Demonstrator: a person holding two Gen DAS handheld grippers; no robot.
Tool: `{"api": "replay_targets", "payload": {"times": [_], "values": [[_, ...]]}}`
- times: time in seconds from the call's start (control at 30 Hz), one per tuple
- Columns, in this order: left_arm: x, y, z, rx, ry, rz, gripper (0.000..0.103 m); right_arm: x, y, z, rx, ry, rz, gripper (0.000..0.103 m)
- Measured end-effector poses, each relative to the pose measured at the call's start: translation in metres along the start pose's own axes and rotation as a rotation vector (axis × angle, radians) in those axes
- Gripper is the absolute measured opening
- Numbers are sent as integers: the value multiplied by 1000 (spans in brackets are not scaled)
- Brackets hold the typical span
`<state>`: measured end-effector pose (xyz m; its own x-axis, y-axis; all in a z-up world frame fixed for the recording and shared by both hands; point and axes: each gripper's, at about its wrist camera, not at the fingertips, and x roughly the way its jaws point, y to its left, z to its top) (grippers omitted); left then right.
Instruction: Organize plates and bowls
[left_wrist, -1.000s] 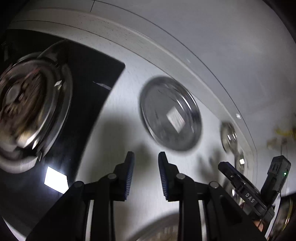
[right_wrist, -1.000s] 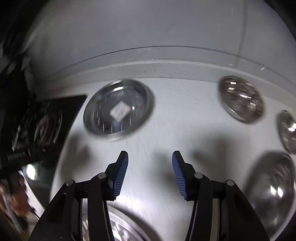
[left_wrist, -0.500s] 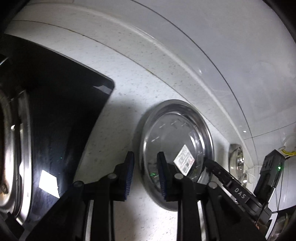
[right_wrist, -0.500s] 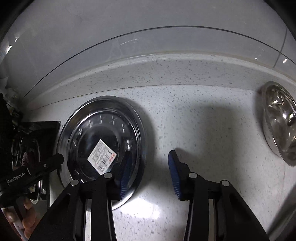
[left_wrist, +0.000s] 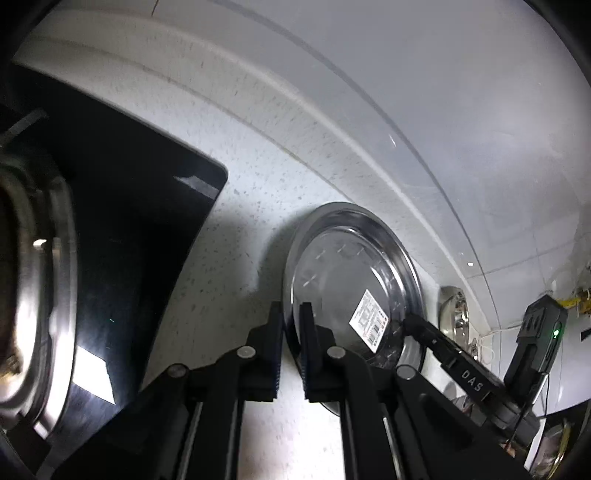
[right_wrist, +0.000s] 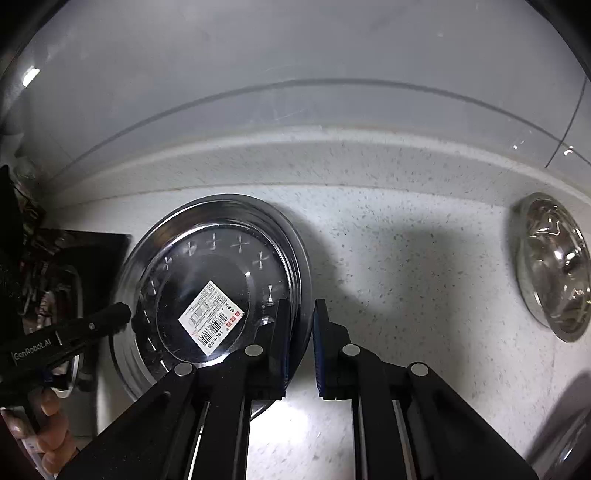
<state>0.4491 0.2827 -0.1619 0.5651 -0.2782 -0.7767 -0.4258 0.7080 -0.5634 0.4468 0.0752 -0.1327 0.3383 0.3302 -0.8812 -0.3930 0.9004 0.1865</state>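
Claws L (left_wrist: 291, 332) & R (right_wrist: 300, 345) pinch plate (right_wrist: 221, 258) rim.

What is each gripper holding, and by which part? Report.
Both hold the steel plate by opposite edges. The left gripper pinches the rim on its side, and the right gripper pinches the rim on the other.
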Motion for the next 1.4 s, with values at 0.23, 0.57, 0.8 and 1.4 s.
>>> {"api": "replay_targets", "payload": {"times": [0.23,0.57,0.8,1.4], "values": [[-64,-26,-23,44,-54,-16,7,-63,10,-17,4,-75,40,10],[-152,-44,-81,124,-80,-31,8,-161,18,-63,-5,-147,80,10],[-176,-40,-161,192,-10,-27,9,-192,3,-122,-56,-164,75,10],[-127,2,-277,216,151,56,11,-170,-28,-239,-63,34,64,11]]}}
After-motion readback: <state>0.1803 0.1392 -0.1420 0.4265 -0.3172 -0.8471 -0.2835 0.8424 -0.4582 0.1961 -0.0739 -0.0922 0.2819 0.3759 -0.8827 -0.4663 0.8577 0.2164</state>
